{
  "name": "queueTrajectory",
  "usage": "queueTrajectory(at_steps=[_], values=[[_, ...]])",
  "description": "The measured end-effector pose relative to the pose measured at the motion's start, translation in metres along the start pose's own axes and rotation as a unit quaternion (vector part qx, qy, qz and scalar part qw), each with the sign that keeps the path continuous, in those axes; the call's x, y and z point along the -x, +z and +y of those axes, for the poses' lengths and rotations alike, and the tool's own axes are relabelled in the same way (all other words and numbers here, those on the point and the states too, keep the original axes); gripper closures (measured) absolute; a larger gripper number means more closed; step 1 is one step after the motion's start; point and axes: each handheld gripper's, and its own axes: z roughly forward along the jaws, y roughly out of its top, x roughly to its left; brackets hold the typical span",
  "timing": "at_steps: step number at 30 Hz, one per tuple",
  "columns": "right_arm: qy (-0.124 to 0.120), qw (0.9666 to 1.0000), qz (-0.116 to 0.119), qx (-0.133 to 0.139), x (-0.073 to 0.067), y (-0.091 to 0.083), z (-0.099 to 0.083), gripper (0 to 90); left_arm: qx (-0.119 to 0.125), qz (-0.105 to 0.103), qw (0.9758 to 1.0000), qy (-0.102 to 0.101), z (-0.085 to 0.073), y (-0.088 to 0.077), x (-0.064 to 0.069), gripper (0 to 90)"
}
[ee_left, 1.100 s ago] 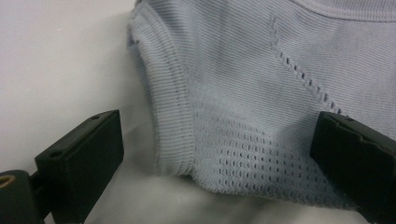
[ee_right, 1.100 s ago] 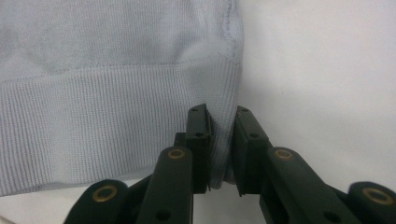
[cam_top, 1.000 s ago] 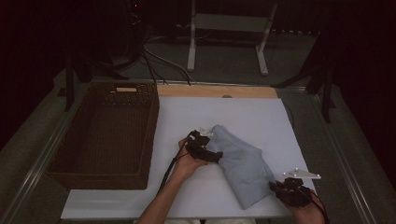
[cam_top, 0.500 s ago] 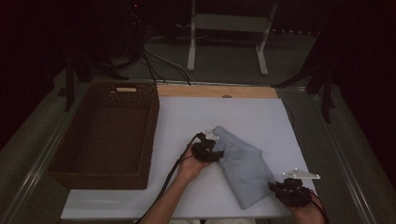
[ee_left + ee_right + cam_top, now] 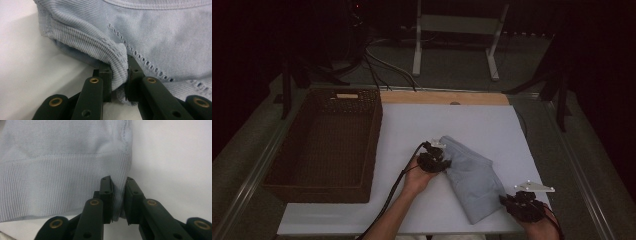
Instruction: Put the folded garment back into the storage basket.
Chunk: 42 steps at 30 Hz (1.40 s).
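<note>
Overhead, white table (image 5: 472, 120) bears basket (image 5: 324, 145), dark room.

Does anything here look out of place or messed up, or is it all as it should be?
Nothing looks damaged or spilled. The light blue garment lies folded but slanted across the white table, with its ribbed edge bunched where the left gripper pinches it. The right gripper clamps the hem corner. The wicker basket sits empty.

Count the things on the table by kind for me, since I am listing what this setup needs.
Garment, light blue, folded: 1
Basket, brown wicker: 1
Hand-held gripper: 2, left and right, each shut on the garment
Total: 4
</note>
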Motion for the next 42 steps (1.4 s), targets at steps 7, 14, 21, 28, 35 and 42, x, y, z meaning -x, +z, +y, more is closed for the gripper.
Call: queueTrajectory(at_steps=[7, 14, 21, 28, 35, 42], values=[[-0.001, 1.0000, 0.008, -0.002, 0.000, 0.001, 0.000, 79.1, 0.004, -0.002, 1.0000, -0.004, 0.002, -0.004, -0.001, 81.1], [0.005, 1.0000, 0.005, -0.002, 0.002, 0.003, 0.000, 77.1, 0.006, -0.001, 1.0000, -0.007, 0.003, -0.007, -0.002, 81.1], [0.011, 0.9998, 0.014, 0.000, 0.004, 0.007, 0.002, 60.8, 0.006, 0.000, 1.0000, -0.004, 0.005, -0.008, -0.002, 81.1], [0.003, 0.9998, 0.017, -0.013, 0.001, 0.014, 0.005, 46.7, 0.008, 0.000, 1.0000, -0.003, 0.006, -0.010, -0.001, 81.2], [0.015, 0.9989, 0.031, -0.031, 0.002, 0.021, 0.007, 46.9, 0.012, -0.005, 0.9999, -0.005, 0.008, -0.012, -0.001, 81.2], [0.024, 0.9966, 0.065, -0.045, 0.004, 0.019, 0.008, 69.2, 0.015, -0.007, 0.9999, -0.003, 0.011, -0.014, 0.000, 81.2]])
